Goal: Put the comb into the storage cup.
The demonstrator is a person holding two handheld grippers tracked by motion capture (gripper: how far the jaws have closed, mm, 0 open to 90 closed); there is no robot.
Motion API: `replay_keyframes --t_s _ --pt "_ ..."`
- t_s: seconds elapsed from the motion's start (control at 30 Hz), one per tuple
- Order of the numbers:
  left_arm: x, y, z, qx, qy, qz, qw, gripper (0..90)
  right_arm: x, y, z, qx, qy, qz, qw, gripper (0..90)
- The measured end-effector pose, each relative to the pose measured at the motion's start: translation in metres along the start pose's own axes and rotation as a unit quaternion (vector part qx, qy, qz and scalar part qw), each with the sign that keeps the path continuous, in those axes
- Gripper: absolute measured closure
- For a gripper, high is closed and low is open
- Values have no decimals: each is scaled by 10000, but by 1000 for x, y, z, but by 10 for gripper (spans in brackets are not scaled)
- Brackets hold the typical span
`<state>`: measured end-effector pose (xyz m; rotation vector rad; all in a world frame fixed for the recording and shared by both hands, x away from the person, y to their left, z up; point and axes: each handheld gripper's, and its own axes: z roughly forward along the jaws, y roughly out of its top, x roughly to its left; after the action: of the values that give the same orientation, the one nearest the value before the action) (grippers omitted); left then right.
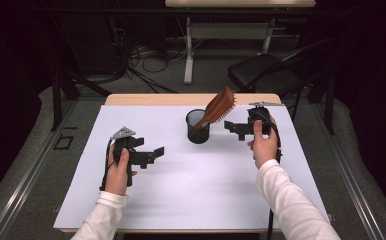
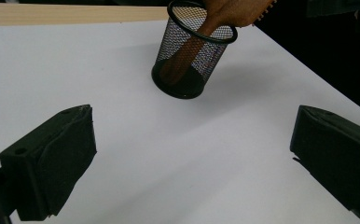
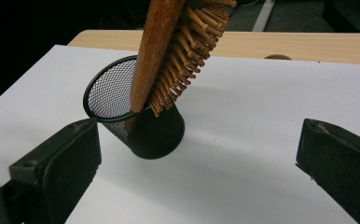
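Note:
A wooden hairbrush (image 1: 218, 107) stands handle-down in a black mesh cup (image 1: 198, 127) near the back middle of the white sheet, its bristled head leaning out to the right. The cup (image 3: 141, 121) and the hairbrush (image 3: 166, 56) loom close in the right gripper view. My right gripper (image 1: 229, 127) is open just right of the cup, jaws wide apart and empty (image 3: 197, 172). My left gripper (image 1: 157, 152) is open at the left, a good way in front of the cup (image 2: 192, 51), with the brush handle (image 2: 187, 49) visible through the mesh. Its jaws (image 2: 192, 158) hold nothing.
A white sheet (image 1: 191, 200) covers the wooden table (image 1: 146, 99). Behind the table stand a black chair (image 1: 266, 72), a desk leg (image 1: 188, 50) and tangled cables (image 1: 131, 55) on the floor.

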<state>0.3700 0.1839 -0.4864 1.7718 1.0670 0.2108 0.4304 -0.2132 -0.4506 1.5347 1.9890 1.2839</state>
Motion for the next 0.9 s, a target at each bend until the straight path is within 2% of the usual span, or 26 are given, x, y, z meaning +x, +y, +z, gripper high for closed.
replay_keyframes --t_s 0.4,0.6,0.9 --pt "-1 2 -2 -10 -45 23 10000 3 7 1 -9 221 93 -326 9992 0" --pt "-7 5 -4 2 -129 118 9998 3 12 -1 -10 315 146 -524 9980 0" --pt "-10 7 -5 -21 -176 144 9997 3 23 -6 -12 339 247 -696 9967 0"
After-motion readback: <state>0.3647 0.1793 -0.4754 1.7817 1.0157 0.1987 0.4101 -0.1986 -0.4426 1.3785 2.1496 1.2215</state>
